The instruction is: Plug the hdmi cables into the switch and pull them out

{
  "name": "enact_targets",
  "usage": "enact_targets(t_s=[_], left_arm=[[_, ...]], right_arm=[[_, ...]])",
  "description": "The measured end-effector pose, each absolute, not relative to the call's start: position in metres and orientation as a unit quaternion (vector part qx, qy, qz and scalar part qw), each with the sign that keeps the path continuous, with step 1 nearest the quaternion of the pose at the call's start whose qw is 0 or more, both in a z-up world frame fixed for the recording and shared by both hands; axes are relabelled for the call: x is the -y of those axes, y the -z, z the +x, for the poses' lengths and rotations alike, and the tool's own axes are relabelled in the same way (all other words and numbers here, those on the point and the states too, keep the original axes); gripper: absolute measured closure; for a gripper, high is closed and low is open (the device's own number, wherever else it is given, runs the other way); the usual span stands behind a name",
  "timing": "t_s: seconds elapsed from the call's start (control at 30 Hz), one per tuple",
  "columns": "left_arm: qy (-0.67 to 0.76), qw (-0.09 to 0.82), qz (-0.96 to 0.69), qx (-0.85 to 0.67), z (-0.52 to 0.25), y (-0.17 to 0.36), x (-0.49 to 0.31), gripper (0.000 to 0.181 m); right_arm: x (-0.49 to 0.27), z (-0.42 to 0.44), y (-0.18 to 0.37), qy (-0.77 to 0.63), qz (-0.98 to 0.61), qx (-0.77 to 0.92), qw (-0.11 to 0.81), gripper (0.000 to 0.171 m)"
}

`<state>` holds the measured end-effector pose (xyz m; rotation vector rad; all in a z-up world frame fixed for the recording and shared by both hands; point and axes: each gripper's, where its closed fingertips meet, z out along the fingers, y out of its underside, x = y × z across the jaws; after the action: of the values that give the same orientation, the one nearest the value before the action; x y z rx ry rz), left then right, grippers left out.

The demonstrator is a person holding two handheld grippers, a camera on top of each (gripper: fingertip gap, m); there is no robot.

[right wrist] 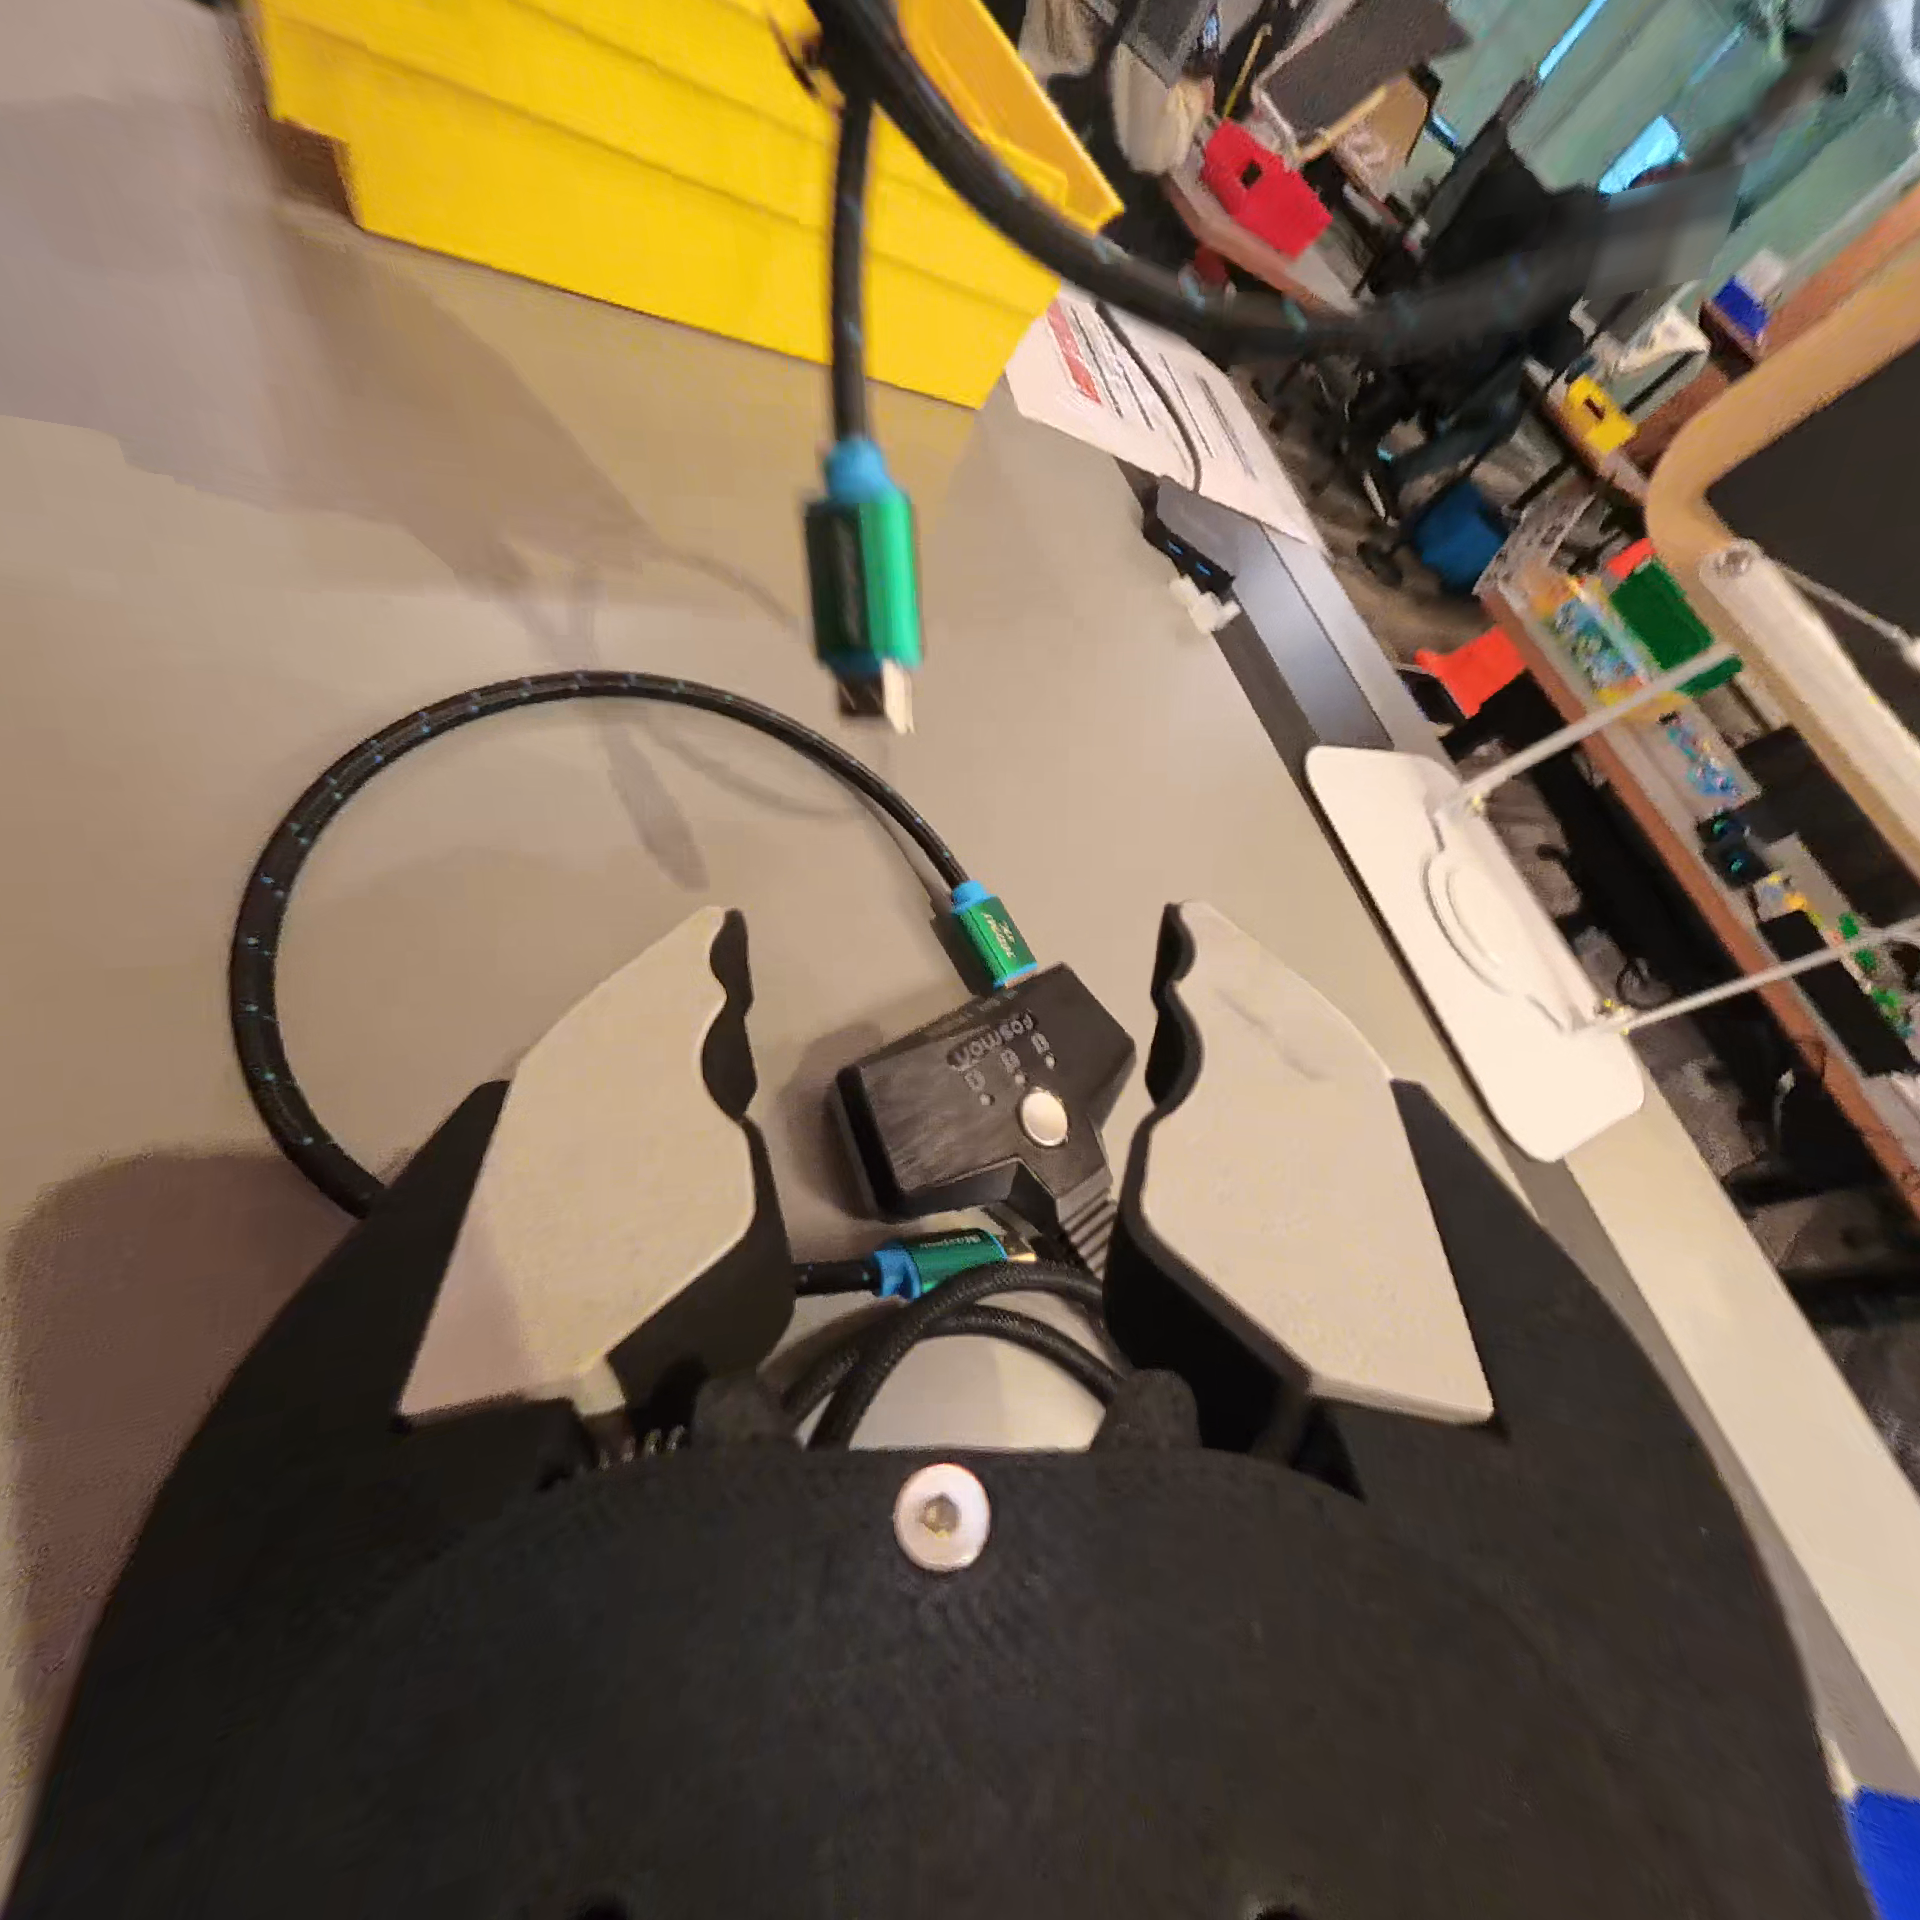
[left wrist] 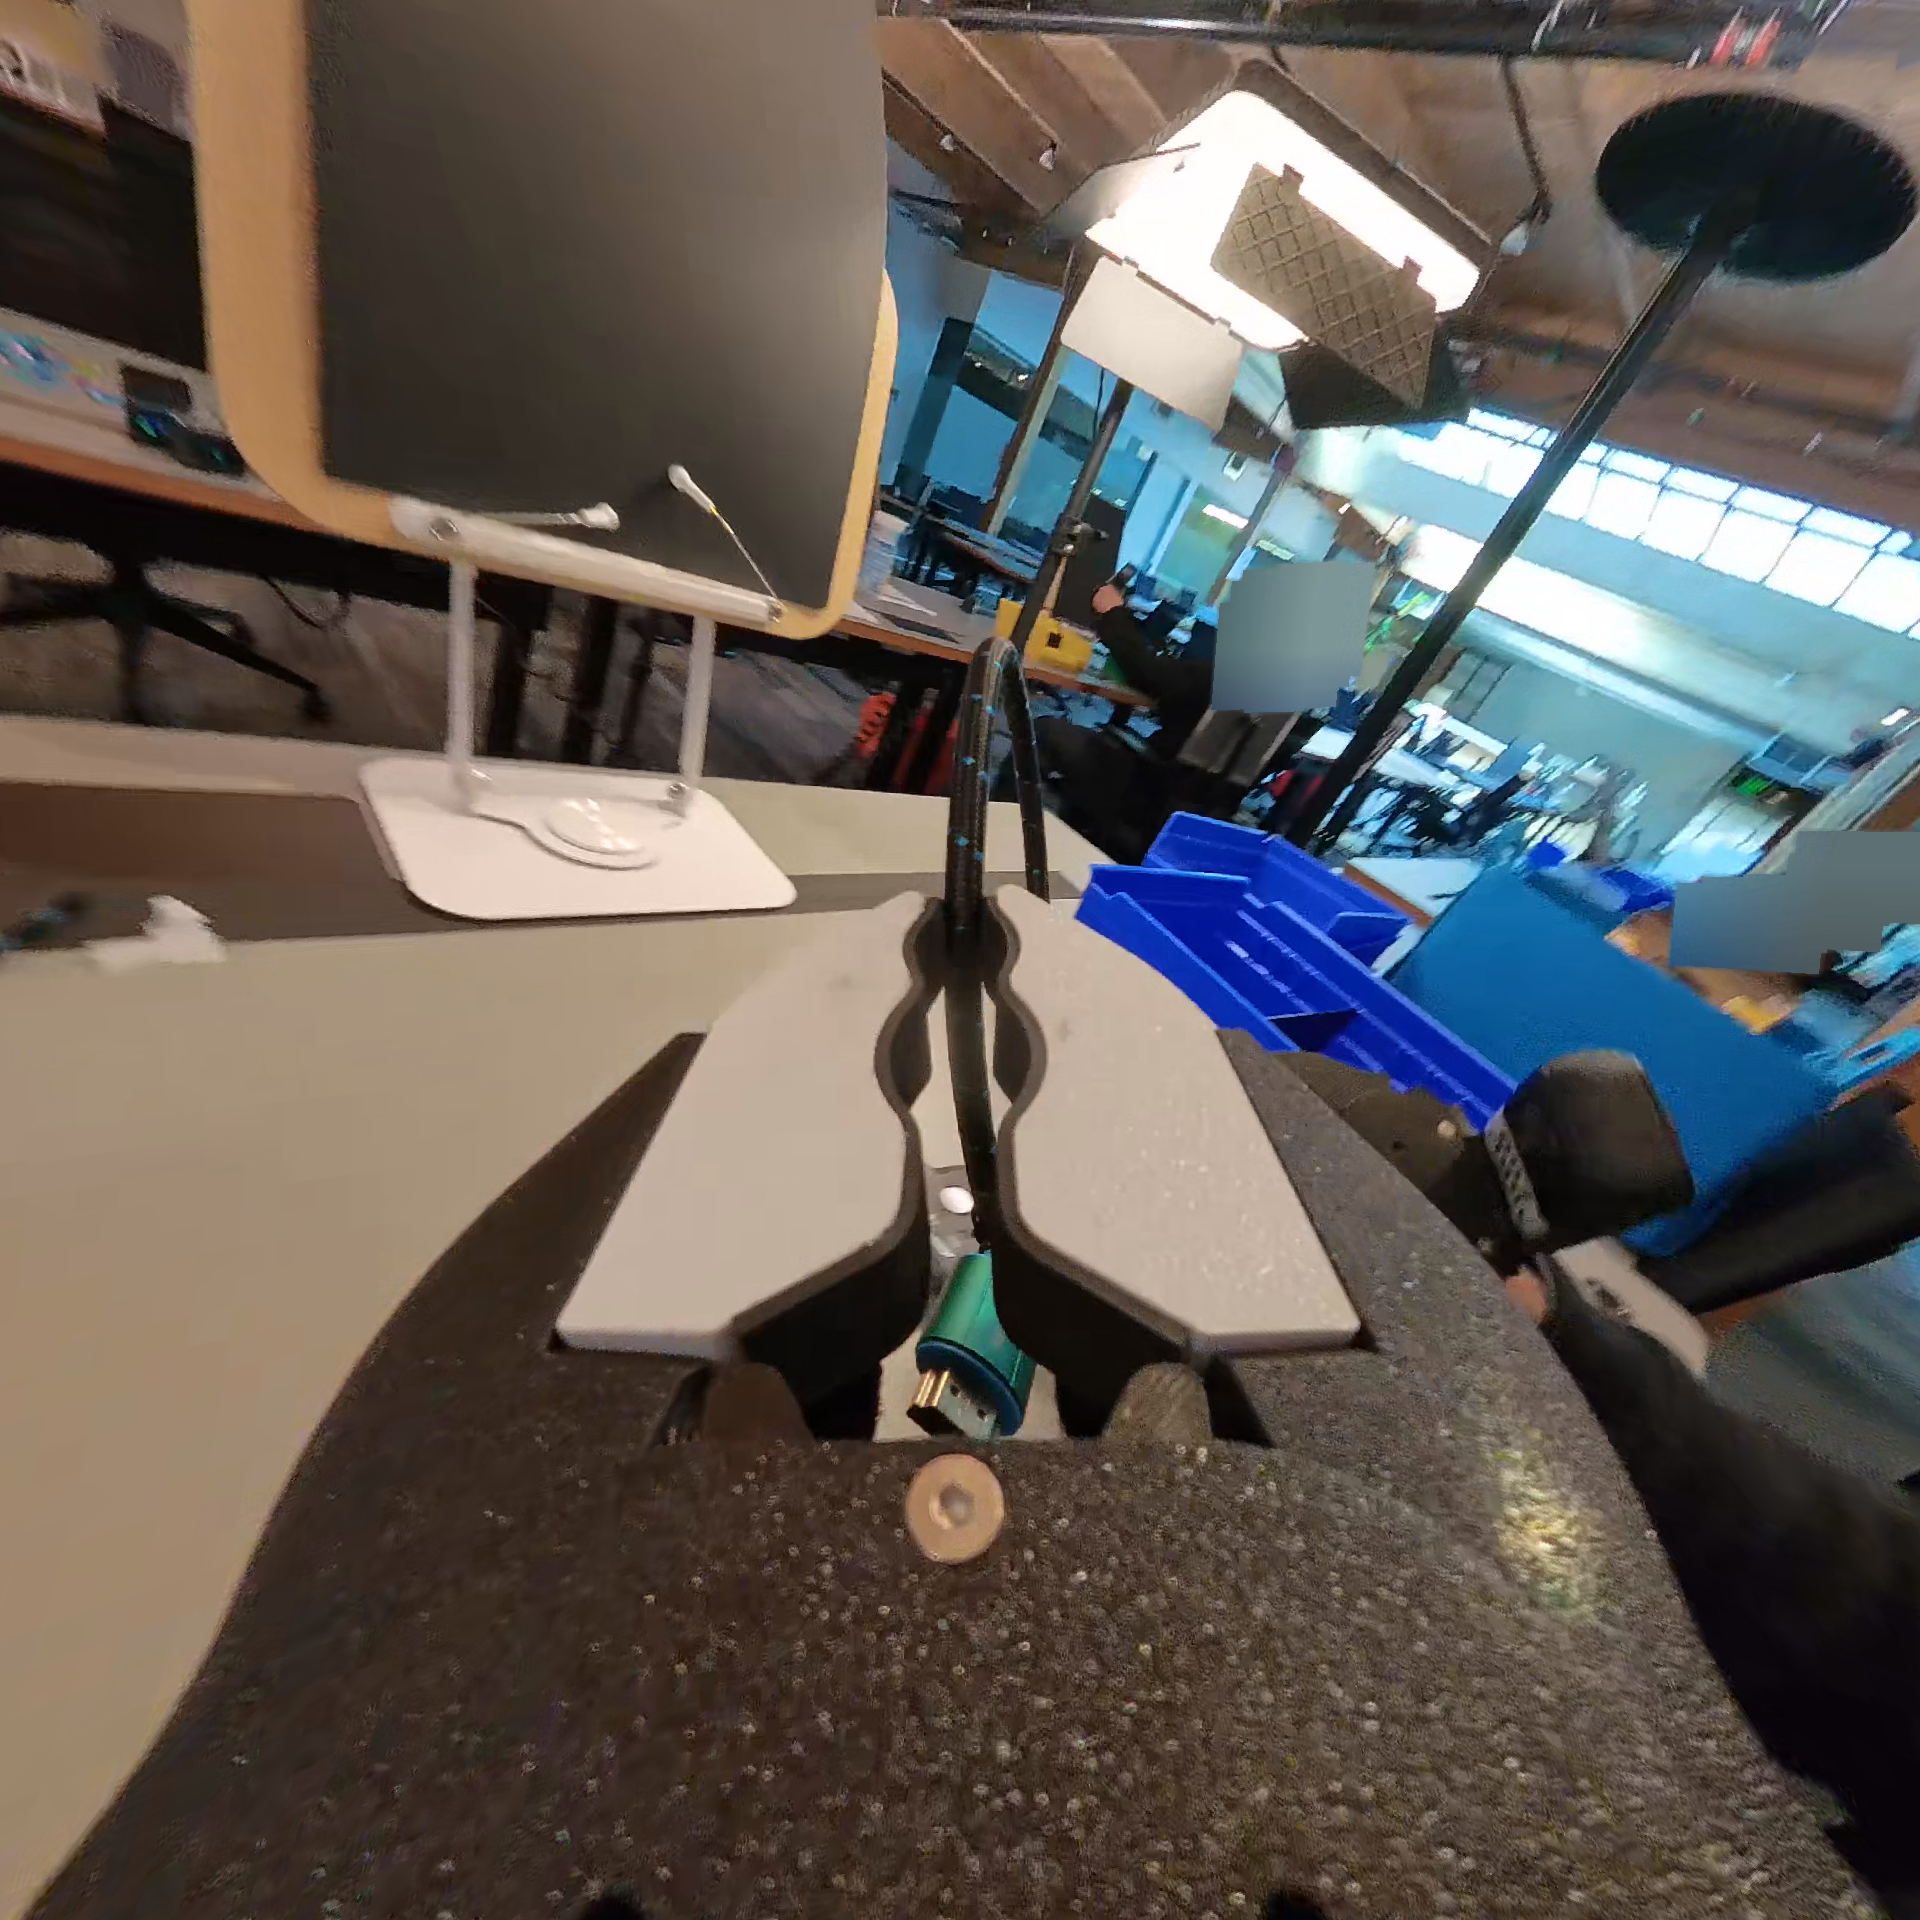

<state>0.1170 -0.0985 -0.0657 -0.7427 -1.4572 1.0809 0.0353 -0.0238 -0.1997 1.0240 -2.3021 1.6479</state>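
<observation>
In the left wrist view my left gripper [left wrist: 964, 906] is shut on a black braided HDMI cable [left wrist: 971, 1081] lifted above the table. Its green plug [left wrist: 971, 1340] hangs free near the gripper's base. In the right wrist view my right gripper [right wrist: 951, 920] is open, its fingers either side of the black HDMI switch [right wrist: 987, 1112] on the grey table [right wrist: 312, 520]. One green plug [right wrist: 992, 945] sits in the switch's far side. Another green plug [right wrist: 935, 1262] lies at its near side. A third green plug [right wrist: 862, 582] dangles in the air beyond.
A yellow bin [right wrist: 644, 187] stands at the table's back, with a paper sheet [right wrist: 1143, 405] beside it. A white stand [right wrist: 1475, 935] holds a dark panel [left wrist: 582, 260]. Blue bins [left wrist: 1247, 935] lie past the table edge. Loose cable loops lie left of the switch [right wrist: 260, 935]. The black HDMI switch [right wrist: 987, 1112] is about 8 cm from my right fingertips and 25 cm from my left. My right gripper's tips are some 9 cm from the green plug [right wrist: 935, 1262].
</observation>
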Motion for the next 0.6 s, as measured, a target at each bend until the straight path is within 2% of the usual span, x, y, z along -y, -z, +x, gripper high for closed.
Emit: enact_targets(t_s=[0.2, 0.4, 0.6], left_arm=[[-0.392, 0.614, -0.273, 0.628, 0.082, 0.099, 0.086, 0.175], [-0.366, 0.633, -0.259, 0.631, 0.078, 0.116, 0.087, 0.175], [-0.375, 0.634, -0.292, 0.610, 0.085, 0.117, 0.086, 0.175]], right_arm=[[0.028, 0.040, 0.218, -0.528, 0.373, 0.755, 0.111, 0.105], [0.028, 0.038, 0.216, -0.543, 0.374, 0.743, 0.113, 0.149], [0.029, 0.039, 0.215, -0.555, 0.385, 0.725, 0.137, 0.150]])
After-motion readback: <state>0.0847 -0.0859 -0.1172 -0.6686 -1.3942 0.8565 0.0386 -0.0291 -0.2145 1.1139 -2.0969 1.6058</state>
